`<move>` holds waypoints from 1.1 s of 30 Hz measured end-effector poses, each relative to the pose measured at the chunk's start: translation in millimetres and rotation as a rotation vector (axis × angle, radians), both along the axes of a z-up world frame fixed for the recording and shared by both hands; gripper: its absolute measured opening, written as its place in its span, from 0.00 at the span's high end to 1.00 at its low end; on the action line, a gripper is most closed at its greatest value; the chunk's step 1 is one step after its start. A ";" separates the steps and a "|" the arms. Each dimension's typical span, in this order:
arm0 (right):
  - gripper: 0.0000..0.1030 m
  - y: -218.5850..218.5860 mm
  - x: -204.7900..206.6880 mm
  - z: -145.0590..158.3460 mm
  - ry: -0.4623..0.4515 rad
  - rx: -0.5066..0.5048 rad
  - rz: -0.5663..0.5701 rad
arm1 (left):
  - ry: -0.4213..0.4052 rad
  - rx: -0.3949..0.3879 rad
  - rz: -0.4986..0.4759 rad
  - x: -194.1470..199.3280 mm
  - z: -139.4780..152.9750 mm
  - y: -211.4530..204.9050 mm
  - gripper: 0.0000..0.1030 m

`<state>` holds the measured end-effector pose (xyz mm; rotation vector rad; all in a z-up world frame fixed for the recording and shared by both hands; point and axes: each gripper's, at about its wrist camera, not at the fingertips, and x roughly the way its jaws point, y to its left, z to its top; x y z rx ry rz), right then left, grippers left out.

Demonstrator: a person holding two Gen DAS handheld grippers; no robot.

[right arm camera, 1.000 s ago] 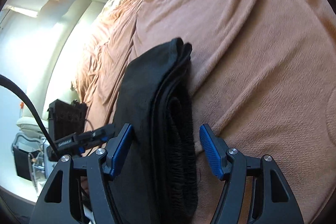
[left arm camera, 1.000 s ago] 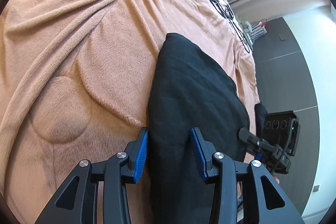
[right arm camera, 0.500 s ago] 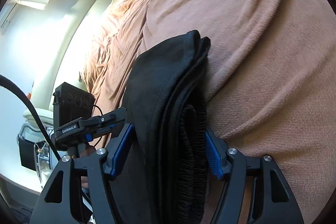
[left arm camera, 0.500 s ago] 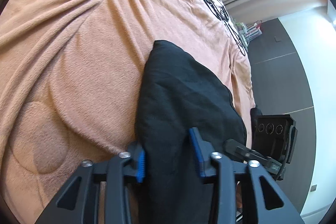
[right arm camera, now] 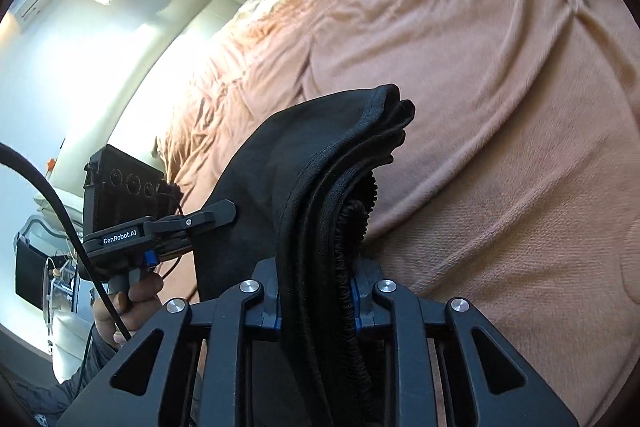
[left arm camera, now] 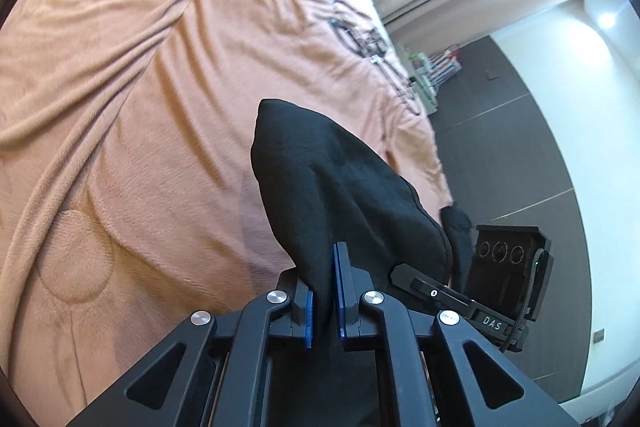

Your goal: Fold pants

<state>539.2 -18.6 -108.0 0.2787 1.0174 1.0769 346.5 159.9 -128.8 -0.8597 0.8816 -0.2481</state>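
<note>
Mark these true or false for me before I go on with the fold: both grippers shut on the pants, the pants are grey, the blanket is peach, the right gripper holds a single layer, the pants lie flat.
1. Both the left gripper and the right gripper are shut on the pants. True.
2. The pants are grey. False: they are black.
3. The blanket under them is peach-coloured. True.
4. The right gripper pinches a single layer. False: several stacked layers, one with a gathered edge, sit between its fingers.
5. The pants lie flat on the blanket. False: the held end is raised.
</note>
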 end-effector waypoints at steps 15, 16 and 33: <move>0.81 -58.4 -85.1 65.8 -0.215 0.045 -0.111 | -0.175 0.025 -0.077 -13.0 77.3 -51.9 0.92; 0.81 -63.7 -89.0 67.2 -0.224 0.044 -0.117 | -0.184 0.028 -0.088 -11.9 82.4 -58.7 0.92; 0.81 -177.6 -154.6 116.1 -0.382 0.026 -0.251 | -0.293 0.040 -0.269 25.4 138.1 -183.1 0.92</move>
